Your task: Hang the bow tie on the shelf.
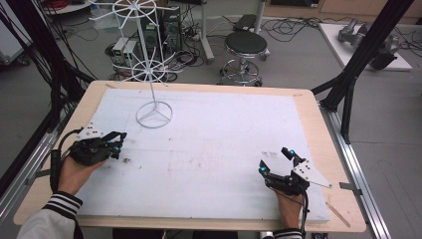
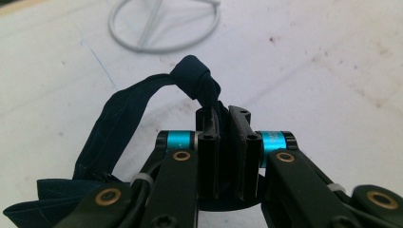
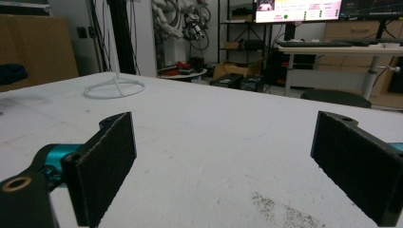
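On the white mat (image 2: pixel 309 71), dark knotted strap (image 2: pixel 192 80) between the shut left claw (image 2: pixel 229 118) jaws

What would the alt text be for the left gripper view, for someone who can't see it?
The left claw is shut on a knotted dark blue fabric strap that loops off to the left above a white, lightly stained table cover. The round base of a white wire stand rests on the cover farther off.

A: Strap (image 2: pixel 128 107)? Dark navy cloth, matt, knotted — pinched in the left gripper (image 2: pixel 227 124), matt black plastic w/ glossy teal metal bits.

B: Pad (image 1: pixel 209 149) white, matt, scuffed. Rack (image 1: pixel 149 64) at 11 o'clock — white-coated wire, smooth. Table (image 1: pixel 318 129) edge pale wood.
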### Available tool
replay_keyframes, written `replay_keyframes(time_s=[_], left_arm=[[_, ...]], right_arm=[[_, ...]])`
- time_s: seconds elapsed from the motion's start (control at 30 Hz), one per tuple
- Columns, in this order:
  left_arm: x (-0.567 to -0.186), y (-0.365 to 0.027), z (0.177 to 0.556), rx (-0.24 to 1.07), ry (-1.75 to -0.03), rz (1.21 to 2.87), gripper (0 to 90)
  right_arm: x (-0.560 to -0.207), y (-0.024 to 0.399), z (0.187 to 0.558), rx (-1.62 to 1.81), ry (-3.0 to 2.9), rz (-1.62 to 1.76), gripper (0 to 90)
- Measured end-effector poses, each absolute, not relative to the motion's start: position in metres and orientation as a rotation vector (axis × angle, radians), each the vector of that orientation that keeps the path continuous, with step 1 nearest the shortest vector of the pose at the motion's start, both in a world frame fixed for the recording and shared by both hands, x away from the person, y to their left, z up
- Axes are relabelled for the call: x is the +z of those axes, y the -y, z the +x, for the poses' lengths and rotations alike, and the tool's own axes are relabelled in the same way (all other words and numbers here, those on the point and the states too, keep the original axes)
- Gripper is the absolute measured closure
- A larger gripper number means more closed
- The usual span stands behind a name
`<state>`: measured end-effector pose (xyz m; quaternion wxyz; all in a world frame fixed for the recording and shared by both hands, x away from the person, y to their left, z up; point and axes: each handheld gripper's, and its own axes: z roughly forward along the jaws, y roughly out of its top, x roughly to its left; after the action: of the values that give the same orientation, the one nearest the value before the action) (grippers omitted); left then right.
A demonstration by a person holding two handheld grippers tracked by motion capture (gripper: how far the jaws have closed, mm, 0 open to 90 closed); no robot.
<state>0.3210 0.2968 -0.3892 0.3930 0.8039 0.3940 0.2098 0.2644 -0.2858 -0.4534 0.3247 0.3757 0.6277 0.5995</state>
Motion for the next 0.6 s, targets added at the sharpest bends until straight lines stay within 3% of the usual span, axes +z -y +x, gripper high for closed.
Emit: replay_keyframes(time_s=[0.6], left_arm=[[-0.369,-0.293,0.320,0.599,-0.898,1.812,82.3]], right_arm=[[-0.453,0.286,0.265,1.566,-1.650,0.975,6.9]])
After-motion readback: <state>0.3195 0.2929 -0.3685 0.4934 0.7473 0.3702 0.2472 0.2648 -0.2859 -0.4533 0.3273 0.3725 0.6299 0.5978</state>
